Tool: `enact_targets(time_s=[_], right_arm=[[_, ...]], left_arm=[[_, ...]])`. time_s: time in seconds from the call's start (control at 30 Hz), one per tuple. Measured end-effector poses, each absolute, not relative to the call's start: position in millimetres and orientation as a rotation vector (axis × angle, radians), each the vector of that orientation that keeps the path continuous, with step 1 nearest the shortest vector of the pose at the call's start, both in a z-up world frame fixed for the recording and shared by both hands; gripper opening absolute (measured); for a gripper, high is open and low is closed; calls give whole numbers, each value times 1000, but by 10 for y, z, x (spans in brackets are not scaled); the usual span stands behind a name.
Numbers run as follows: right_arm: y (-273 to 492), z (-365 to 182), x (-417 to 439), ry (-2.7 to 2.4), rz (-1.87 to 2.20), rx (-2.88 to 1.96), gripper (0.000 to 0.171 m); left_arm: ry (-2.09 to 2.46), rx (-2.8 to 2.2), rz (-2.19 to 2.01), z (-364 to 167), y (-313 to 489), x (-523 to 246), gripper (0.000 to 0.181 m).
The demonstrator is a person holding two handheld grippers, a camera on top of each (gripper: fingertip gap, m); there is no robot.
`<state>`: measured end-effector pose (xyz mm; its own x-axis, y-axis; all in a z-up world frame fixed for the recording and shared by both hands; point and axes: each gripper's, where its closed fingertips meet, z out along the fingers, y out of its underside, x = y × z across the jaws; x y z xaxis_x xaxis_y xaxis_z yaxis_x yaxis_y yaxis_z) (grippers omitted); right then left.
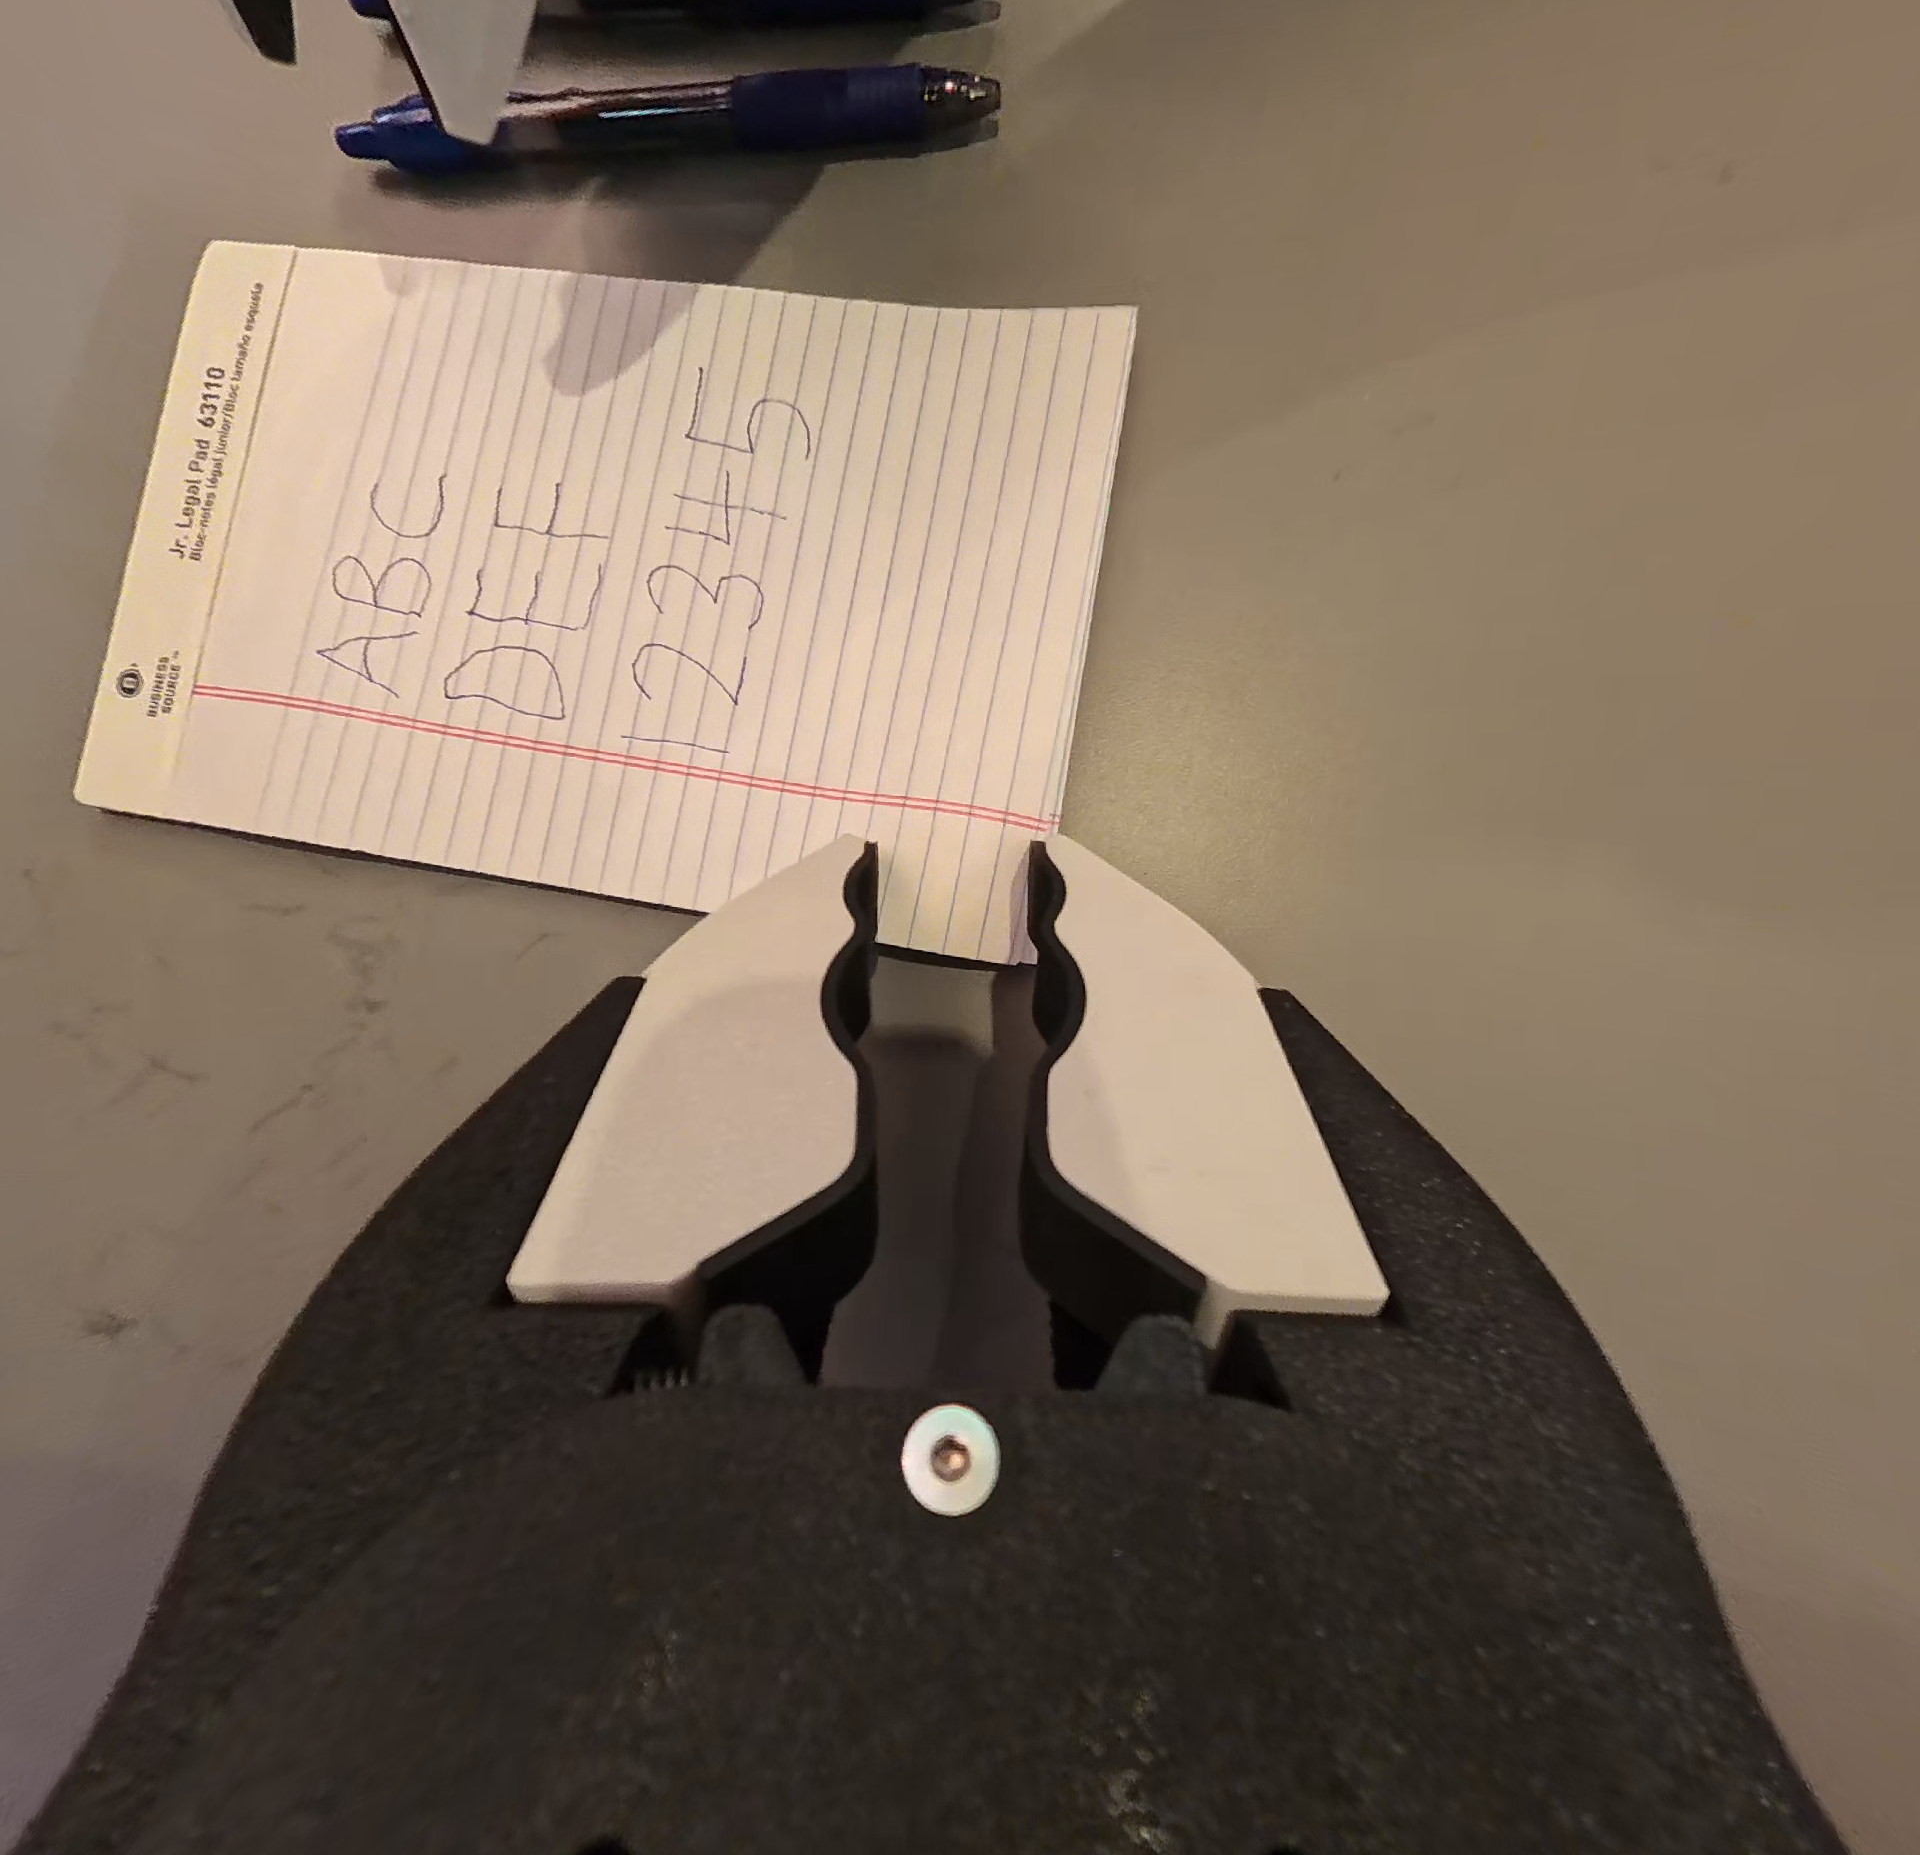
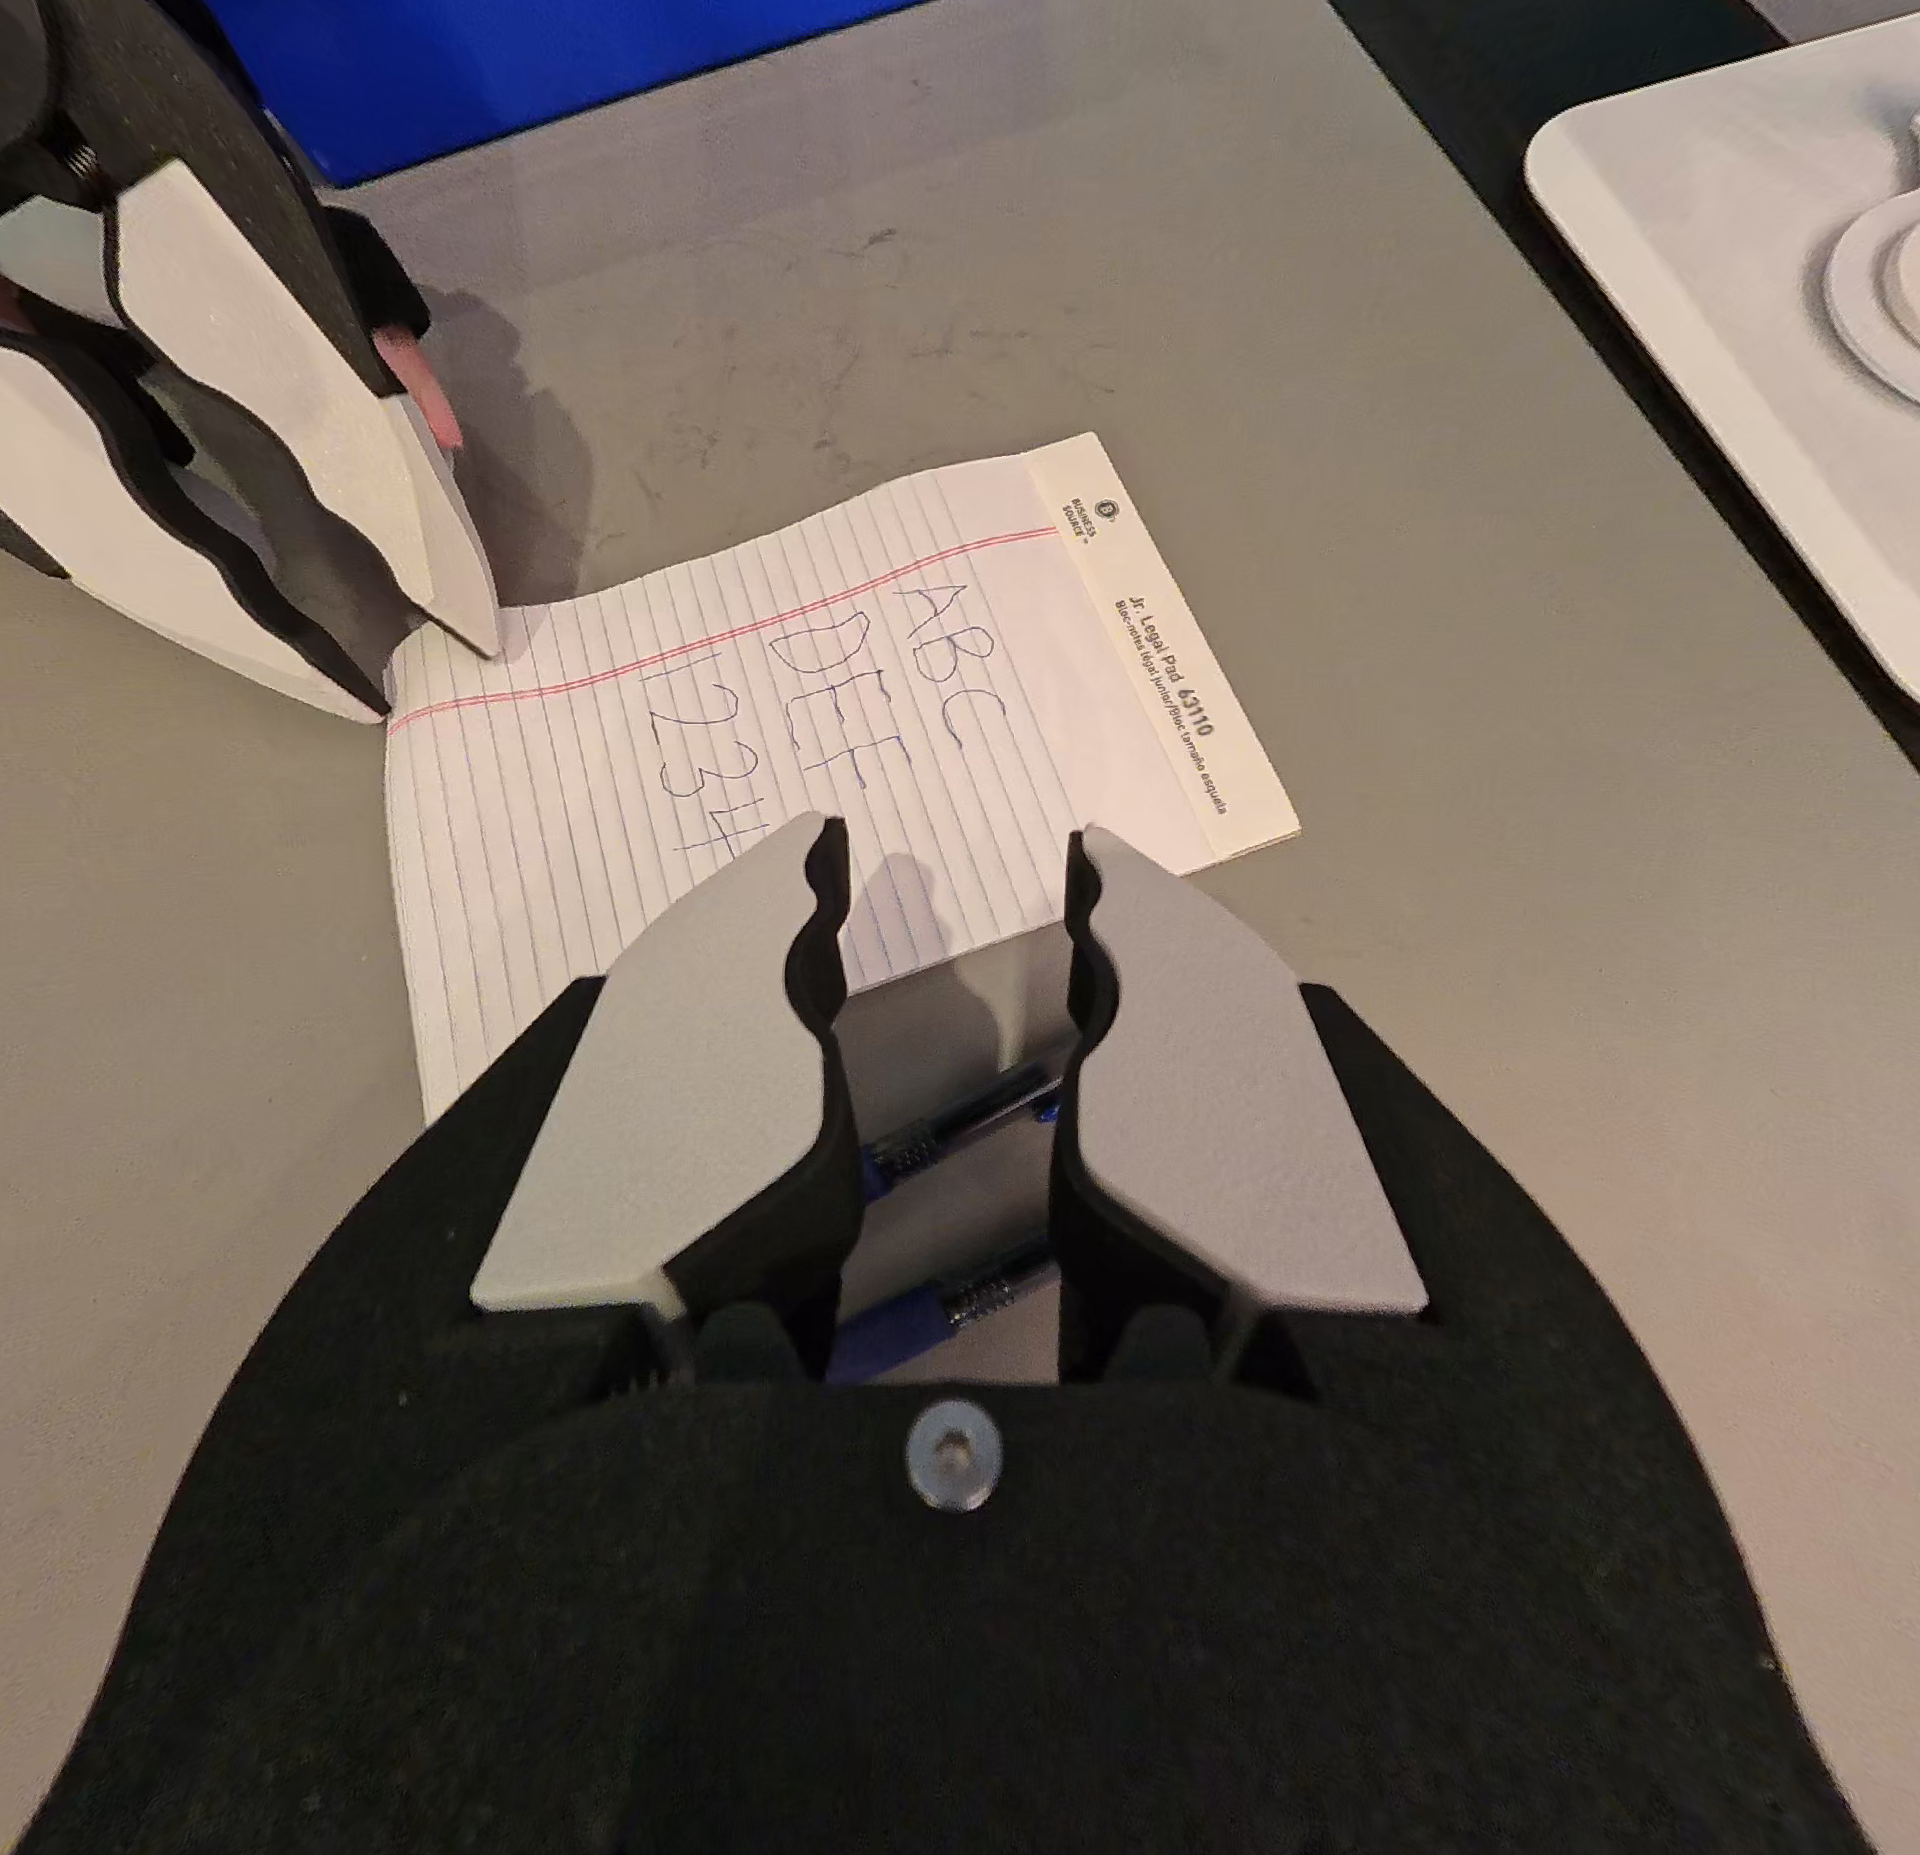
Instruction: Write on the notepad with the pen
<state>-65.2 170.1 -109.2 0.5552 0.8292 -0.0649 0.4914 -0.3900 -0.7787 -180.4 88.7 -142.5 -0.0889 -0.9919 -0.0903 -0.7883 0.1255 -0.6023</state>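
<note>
Though open, L gripper [image 1: 954, 849] at notepad [image 1: 623, 558] edge

two pens [image 1: 727, 112] lie on the table [image 1: 1455, 558] beyond the notepad [image 1: 644, 600].

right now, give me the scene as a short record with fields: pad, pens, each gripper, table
pad: lined notepad flat on the table, handwriting already on the top sheet
pens: two blue pens beyond the pad, side by side, neither held
left gripper: open, tips at the pad's corner
right gripper: open, empty, over the pens
table: grey; blue box and white tray on it
</note>
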Motion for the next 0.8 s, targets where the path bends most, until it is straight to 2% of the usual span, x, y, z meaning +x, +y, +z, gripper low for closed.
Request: enact_targets(time_s=[0.3,0.8], right_arm=[[1559,-1034,-803,-1137,691,-2007,39],[1548,-1069,-804,-1145,706,-2022,38]], left_arm=[[1919,-1717,-556,-1435,940,-1795,25],[1931,-1672,-779,-1390,829,-1718,27]])
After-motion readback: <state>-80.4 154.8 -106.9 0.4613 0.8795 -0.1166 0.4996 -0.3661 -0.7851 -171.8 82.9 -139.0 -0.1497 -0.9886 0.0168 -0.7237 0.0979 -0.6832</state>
